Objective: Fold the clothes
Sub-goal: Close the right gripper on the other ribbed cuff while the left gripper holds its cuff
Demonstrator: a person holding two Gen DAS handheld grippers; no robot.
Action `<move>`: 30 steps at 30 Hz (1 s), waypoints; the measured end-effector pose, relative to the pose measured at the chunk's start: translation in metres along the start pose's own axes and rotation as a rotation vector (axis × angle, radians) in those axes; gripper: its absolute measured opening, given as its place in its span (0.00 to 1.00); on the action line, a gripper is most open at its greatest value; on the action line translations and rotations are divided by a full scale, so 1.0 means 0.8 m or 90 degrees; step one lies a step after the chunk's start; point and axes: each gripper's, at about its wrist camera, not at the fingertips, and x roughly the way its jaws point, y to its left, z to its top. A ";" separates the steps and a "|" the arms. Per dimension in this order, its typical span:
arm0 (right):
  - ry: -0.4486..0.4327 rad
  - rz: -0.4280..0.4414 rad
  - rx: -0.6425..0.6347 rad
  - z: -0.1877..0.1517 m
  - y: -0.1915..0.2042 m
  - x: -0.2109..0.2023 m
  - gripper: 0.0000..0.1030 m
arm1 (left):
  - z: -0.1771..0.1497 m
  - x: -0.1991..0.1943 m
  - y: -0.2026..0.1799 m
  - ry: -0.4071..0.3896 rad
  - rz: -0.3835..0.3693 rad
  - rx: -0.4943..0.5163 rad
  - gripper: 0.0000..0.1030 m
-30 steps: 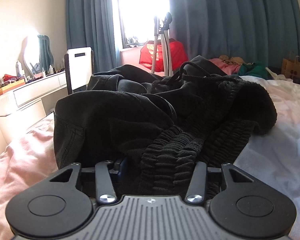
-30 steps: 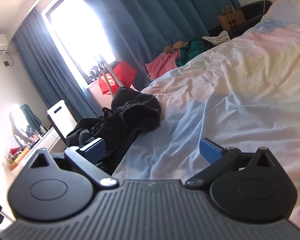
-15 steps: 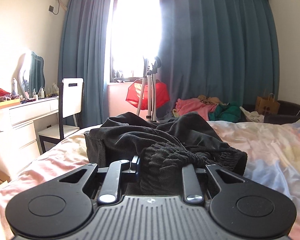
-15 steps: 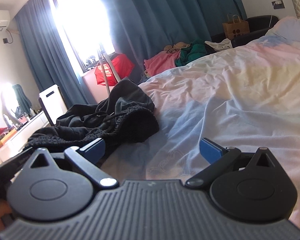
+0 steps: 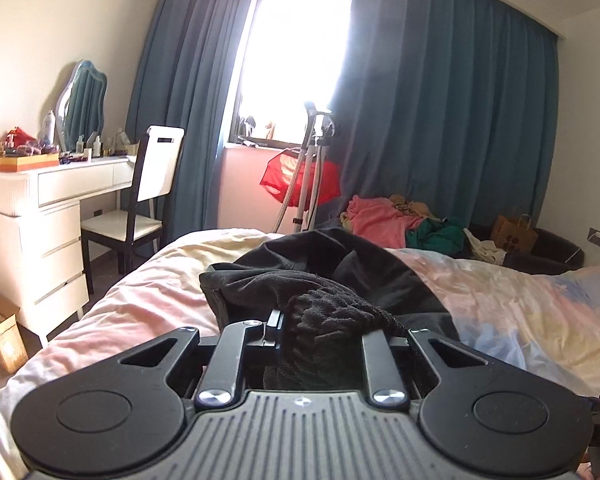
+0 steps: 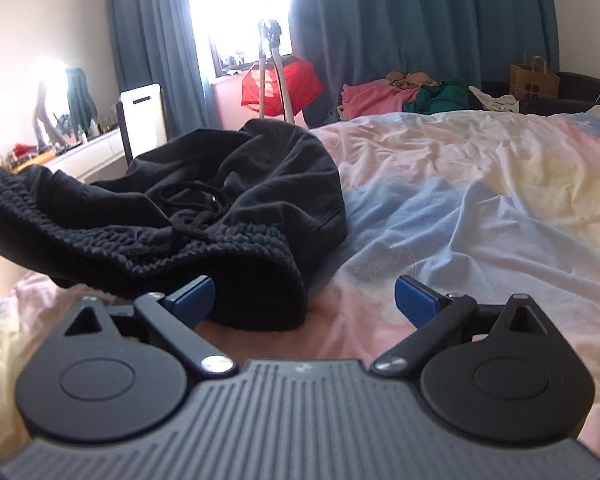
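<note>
The black garment point(image 6: 236, 184) is matt cloth, smooth in the body and coarsely ribbed at its gathered waistband. The bedsheet point(image 6: 480, 200) is soft, creased pastel cloth. The right gripper point(image 6: 305, 300) shows matt black plastic, blue pads point(image 6: 414, 300) and shiny metal screws. At two o'clock stands a brown paper bag point(image 6: 534, 76).

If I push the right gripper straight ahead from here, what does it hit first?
Probably the bedsheet. The right gripper is open and low over the bed. The black garment's ribbed waistband lies just ahead of its left finger, so that side may catch it first; depth is unclear.
</note>
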 end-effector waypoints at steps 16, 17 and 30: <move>0.075 0.024 0.031 -0.003 0.011 0.126 0.45 | -0.043 0.067 0.040 0.138 0.085 -0.008 0.19; 0.069 0.026 0.033 -0.002 0.012 0.133 0.44 | -0.046 0.070 0.040 0.148 0.086 -0.011 0.19; 0.026 0.010 0.022 0.001 0.017 0.156 0.29 | -0.069 0.091 0.010 0.198 0.142 0.083 0.50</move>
